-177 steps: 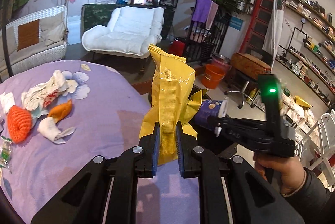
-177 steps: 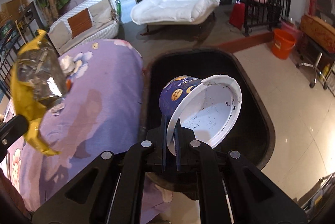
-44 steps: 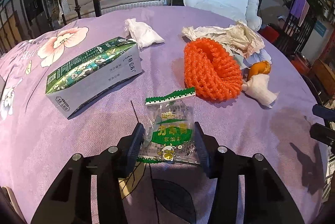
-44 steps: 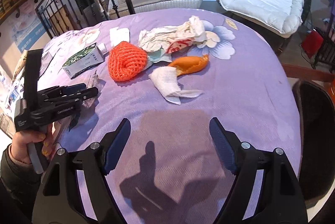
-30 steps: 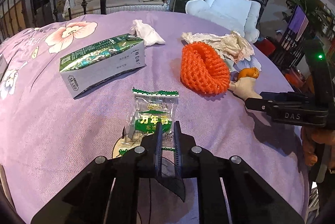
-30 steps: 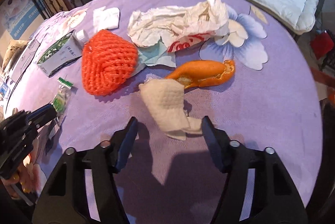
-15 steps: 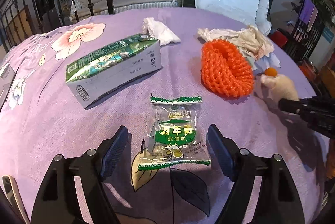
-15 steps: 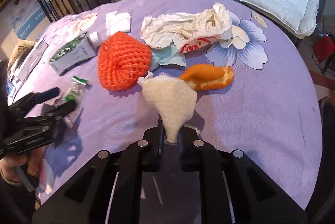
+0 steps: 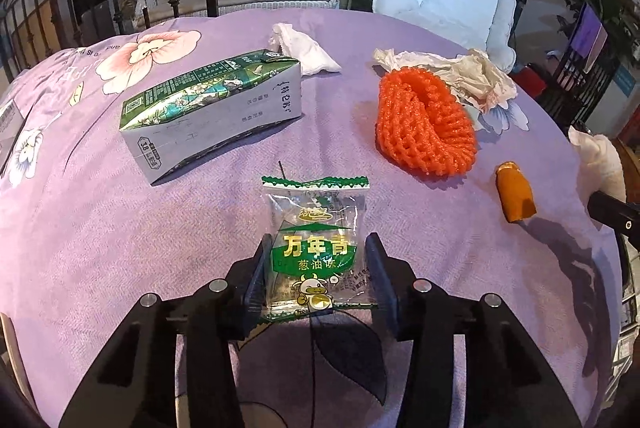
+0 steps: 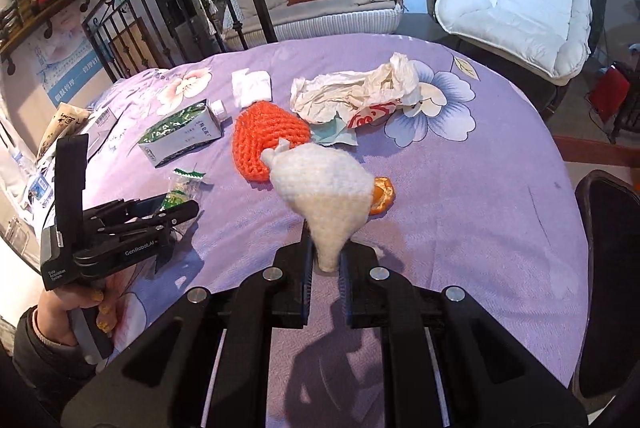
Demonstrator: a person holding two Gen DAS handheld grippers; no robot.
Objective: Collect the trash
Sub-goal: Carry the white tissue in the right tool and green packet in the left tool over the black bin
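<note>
White crumpled tissue [image 10: 324, 187] pinched in right gripper [image 10: 326, 278] jaws, lifted above the purple-clothed bench [image 10: 460, 187]. Left gripper [image 9: 316, 276] jaws open, straddling the green snack wrapper [image 9: 316, 244] lying flat on the bench. Orange foam net [image 9: 424, 123], milk carton [image 9: 208, 107], orange peel [image 9: 515, 192] nearby.

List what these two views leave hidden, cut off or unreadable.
- Peel: right view, mostly behind the tissue held in the right tool.
- Bin: right view, cut off by the frame edge; contents unseen.
- Wrapper: left view, whether the left tool touches it is unclear.
- Carton: small print unreadable in both views.
</note>
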